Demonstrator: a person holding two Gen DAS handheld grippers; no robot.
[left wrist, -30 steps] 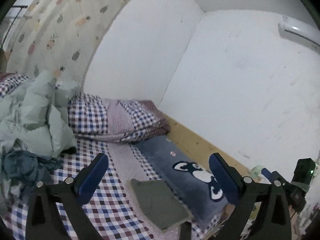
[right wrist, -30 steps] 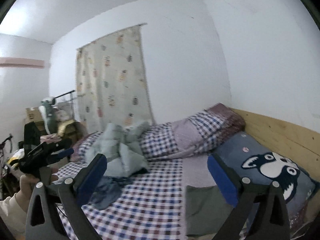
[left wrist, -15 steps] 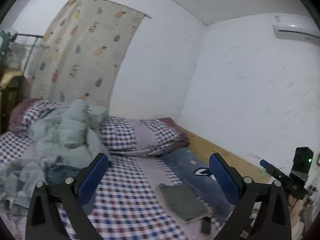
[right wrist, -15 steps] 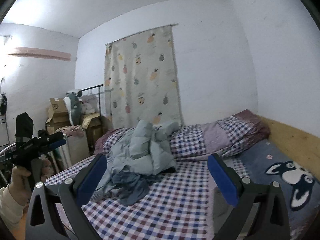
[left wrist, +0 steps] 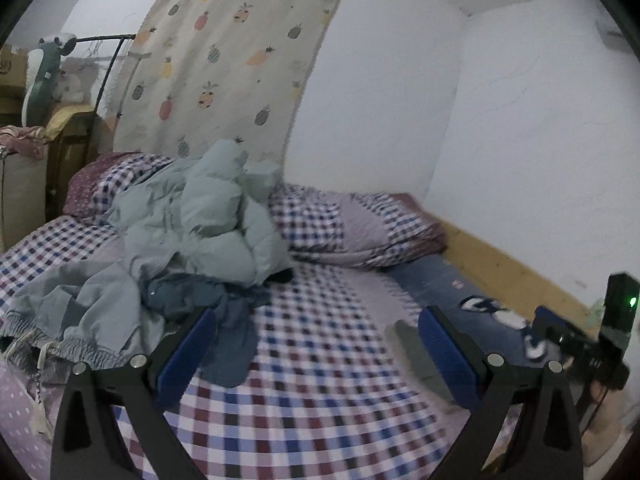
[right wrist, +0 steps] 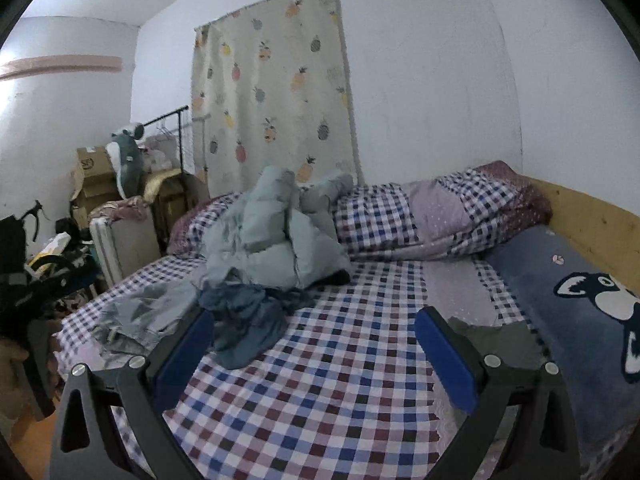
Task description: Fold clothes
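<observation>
Hovering above the bed with blue pads spread wide and nothing between them: the left gripper [left wrist: 316, 352], aiming across the checked sheet [left wrist: 320, 392]. Floating likewise over the same sheet with pads held far apart and empty: the right gripper [right wrist: 316, 350]. Showing at the far right of the left wrist view, gripped by a hand: the other gripper's black body with a green light. Lying heaped just beyond the left-hand pads in both views: the unfolded clothes, namely a dark blue-grey garment [right wrist: 248, 320] trailing toward the near edge, a pale puffy jacket [right wrist: 276, 236] piled behind and touching it, and a light grey piece with an elastic hem [left wrist: 80, 320] spreading toward the bed's left edge. Resting flat near the right-hand pad, well apart from the heap: a folded dark green-grey garment [right wrist: 492, 344], beside a blue cushion with a dog face [right wrist: 580, 300]. Stretching open between heap and folded garment: a broad bare run of checked sheet. Closing the far end: a rolled checked quilt [right wrist: 432, 220] against the wall under a pineapple curtain [right wrist: 272, 100]. Bounding the right side: a wooden panel [right wrist: 592, 220]. Standing off the left edge: cardboard boxes [right wrist: 92, 176], contents hidden, with a plush toy [right wrist: 128, 160] propped on top.
</observation>
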